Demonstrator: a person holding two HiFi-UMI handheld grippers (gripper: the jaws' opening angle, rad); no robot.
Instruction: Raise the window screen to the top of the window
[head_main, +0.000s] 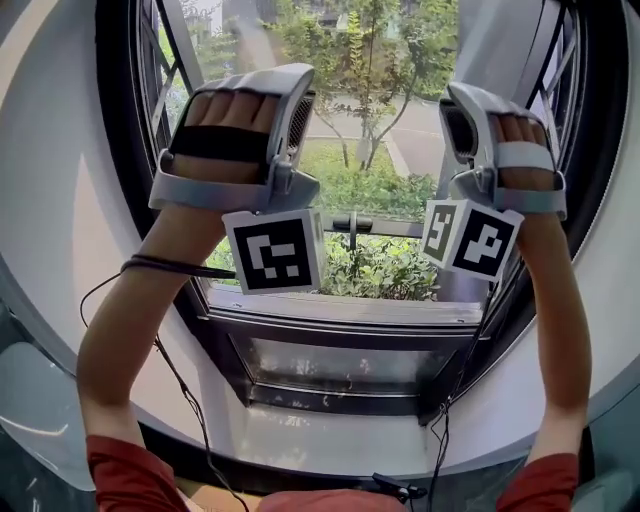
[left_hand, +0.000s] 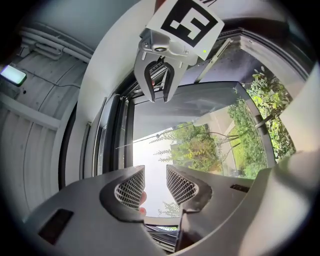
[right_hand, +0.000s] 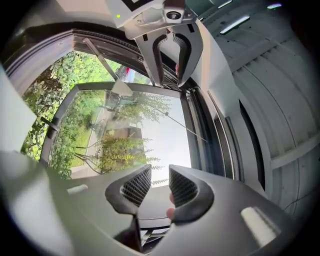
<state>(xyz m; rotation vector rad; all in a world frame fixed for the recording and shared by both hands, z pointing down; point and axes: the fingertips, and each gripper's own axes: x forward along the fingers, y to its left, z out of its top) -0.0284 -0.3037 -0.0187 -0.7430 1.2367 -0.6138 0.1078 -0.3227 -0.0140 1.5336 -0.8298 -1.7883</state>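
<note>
Two grippers up in front of the window (head_main: 340, 312), and honestly I'm squinting to find the window screen. From the head view the trees (head_main: 375, 60) outside look crisp with no mesh over them. My guess is the screen already sits up in the top of the frame, above what the head view covers, but I can't confirm that from any view.

Left gripper (left_hand: 155, 186): jaws apart at a medium gap, nothing between them but sky and glass. Right gripper (right_hand: 160, 186): same deal, a slightly tighter gap, nothing held. Both point upward toward the upper part of the opening, and neither touches the frame as far as I can see.

A grey bar (head_main: 385, 226) crosses the opening low down, between my two marker cubes (head_main: 272, 250). I can't tell whether that's the screen's pull bar or just a rail outside.

So I'd call this the tail end of the job, with the release step done. If I'm right, the next move just needs both grippers to back away without clipping the frame. If that bar is the pull bar, I need to clamp it on both sides and lift evenly.
</note>
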